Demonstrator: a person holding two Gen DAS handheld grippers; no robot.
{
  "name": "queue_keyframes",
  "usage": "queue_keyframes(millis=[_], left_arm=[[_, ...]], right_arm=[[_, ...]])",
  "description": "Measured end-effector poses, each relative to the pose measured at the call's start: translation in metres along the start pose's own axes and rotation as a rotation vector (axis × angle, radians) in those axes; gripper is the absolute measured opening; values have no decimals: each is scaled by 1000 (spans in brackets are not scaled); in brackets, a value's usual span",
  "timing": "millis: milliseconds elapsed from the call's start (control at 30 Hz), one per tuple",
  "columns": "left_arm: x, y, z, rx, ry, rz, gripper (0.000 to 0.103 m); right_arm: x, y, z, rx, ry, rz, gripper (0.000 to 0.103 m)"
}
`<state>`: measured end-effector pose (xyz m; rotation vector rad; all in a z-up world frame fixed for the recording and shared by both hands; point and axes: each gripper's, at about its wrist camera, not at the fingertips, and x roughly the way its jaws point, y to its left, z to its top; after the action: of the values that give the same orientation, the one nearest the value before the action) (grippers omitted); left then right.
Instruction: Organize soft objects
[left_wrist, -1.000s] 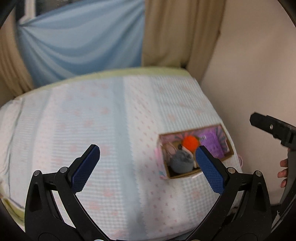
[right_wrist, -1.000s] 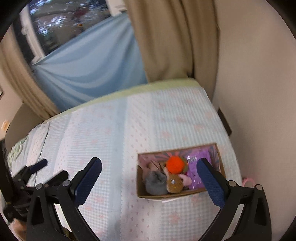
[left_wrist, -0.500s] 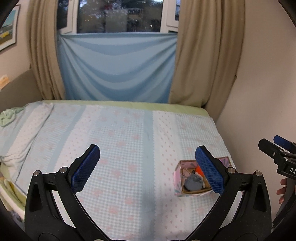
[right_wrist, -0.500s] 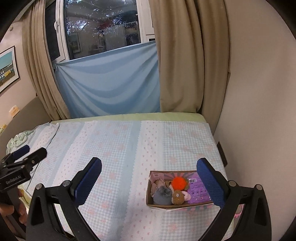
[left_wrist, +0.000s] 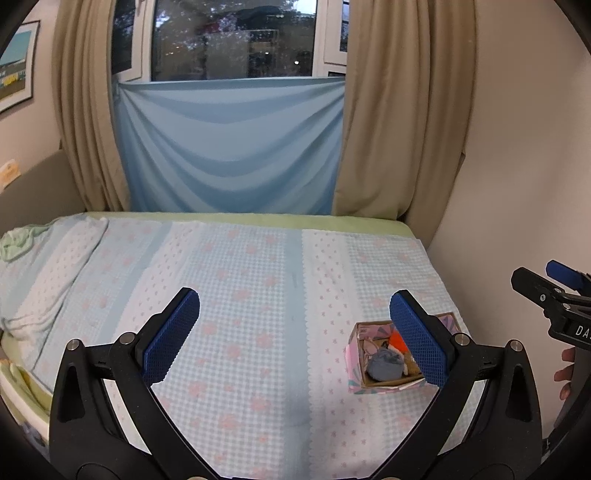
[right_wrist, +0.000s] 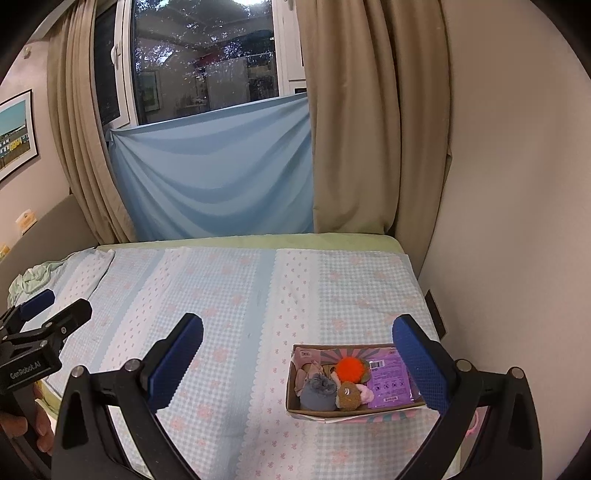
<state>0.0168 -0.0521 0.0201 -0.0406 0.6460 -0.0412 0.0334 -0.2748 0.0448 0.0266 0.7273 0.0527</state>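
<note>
A small cardboard box (right_wrist: 295, 398) sits on the bed near its right front corner; it also shows in the left wrist view (left_wrist: 355, 373). In it lie a grey pom-pom (right_wrist: 317, 392), an orange pom-pom (right_wrist: 349, 369), a brown plush ball (right_wrist: 348, 397), a pink soft piece (right_wrist: 365, 393) and a purple packet (right_wrist: 388, 380). My left gripper (left_wrist: 293, 334) is open and empty, held back above the bed. My right gripper (right_wrist: 297, 363) is open and empty, held back from the box.
The bed carries a light blue checked cover (left_wrist: 240, 314) with pink flowers. A wall (right_wrist: 517, 221) runs along the bed's right side. Beige curtains (right_wrist: 354, 129), a blue cloth (left_wrist: 229, 147) and a window stand behind. A green cloth (left_wrist: 16, 242) lies far left.
Both grippers have pulled up and back from the box, so it looks smaller and the window has come into view. Both stay open and empty.
</note>
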Motion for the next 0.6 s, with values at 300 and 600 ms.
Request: queue_keyframes(millis=[300, 600], left_arm=[[-5, 0, -2, 4, -4, -1, 103], [-11, -1, -4, 2, -7, -2, 103]], right_arm=[[-4, -2, -1, 2, -2, -3, 102], [-6, -5, -2, 1, -1, -1, 102]])
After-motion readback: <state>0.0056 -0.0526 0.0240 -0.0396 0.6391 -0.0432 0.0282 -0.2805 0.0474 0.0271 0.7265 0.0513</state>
